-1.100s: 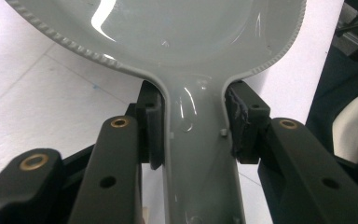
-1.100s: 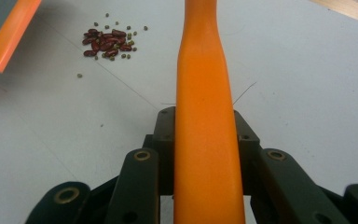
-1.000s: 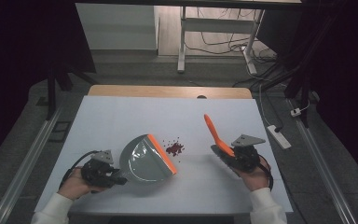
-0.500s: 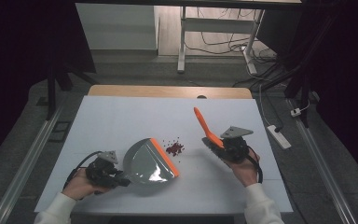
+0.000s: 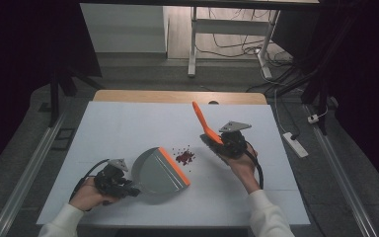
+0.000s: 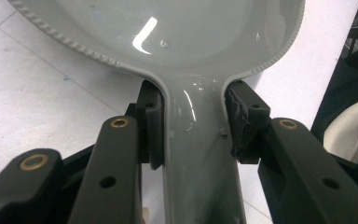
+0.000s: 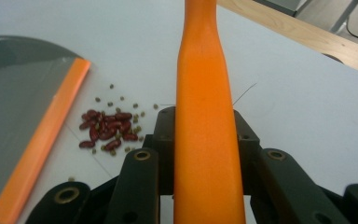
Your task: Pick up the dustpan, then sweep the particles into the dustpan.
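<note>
White table (image 5: pixel 128 123): beans (image 5: pixel 184 157) lie just left of right hand-held gripper (image 5: pixel 220 146), clamped on brush (image 5: pixel 203 122); left hand-held gripper (image 5: pixel 128 186) clamps dustpan (image 5: pixel 153 170).

The left tongs (image 5: pixel 128 186) lay low, pointing right, jaws clamped shut in the left hand (image 5: pixel 86 194). The right tongs (image 5: pixel 216 143) pointed up-left, likewise clamped.
</note>
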Demonstrator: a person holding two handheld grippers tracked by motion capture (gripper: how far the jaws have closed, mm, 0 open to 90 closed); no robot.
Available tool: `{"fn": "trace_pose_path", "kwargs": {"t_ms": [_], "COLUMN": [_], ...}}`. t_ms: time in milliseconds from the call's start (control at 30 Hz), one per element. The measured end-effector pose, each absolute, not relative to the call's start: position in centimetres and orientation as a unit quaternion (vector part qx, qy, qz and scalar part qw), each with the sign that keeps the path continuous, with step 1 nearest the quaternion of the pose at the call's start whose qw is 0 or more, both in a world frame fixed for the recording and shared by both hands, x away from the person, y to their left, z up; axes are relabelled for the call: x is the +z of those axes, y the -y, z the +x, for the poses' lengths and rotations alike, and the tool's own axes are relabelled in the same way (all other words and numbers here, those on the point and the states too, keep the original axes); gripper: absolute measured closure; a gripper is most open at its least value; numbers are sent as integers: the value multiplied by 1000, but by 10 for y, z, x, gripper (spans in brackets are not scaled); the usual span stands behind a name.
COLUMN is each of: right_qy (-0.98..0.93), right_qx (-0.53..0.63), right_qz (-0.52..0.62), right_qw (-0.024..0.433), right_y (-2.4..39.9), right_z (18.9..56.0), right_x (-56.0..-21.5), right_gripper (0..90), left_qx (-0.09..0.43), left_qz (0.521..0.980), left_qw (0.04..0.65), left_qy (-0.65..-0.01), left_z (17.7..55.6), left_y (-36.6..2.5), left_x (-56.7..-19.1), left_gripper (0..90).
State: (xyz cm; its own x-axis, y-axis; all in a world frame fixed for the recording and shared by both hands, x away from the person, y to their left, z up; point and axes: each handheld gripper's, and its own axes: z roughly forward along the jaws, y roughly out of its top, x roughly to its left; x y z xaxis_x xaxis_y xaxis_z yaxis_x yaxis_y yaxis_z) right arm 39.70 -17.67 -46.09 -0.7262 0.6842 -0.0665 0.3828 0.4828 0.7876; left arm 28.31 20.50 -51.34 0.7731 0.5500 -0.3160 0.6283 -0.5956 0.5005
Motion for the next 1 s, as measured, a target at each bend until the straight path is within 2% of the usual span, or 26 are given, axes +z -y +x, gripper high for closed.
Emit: {"fn": "trace_pose_path", "kwargs": {"t_ms": [1000], "right_qy": [-851], "right_qx": [377], "right_qz": [317], "right_qw": [182], "right_y": [145], "right_z": [422], "right_x": [-488], "right_gripper": [704], "left_qx": [-82], "left_qz": [884], "left_qw": [308], "left_qy": [-343], "left_z": [290], "left_y": [-208], "left_x": [-515], "left_gripper": [612]}}
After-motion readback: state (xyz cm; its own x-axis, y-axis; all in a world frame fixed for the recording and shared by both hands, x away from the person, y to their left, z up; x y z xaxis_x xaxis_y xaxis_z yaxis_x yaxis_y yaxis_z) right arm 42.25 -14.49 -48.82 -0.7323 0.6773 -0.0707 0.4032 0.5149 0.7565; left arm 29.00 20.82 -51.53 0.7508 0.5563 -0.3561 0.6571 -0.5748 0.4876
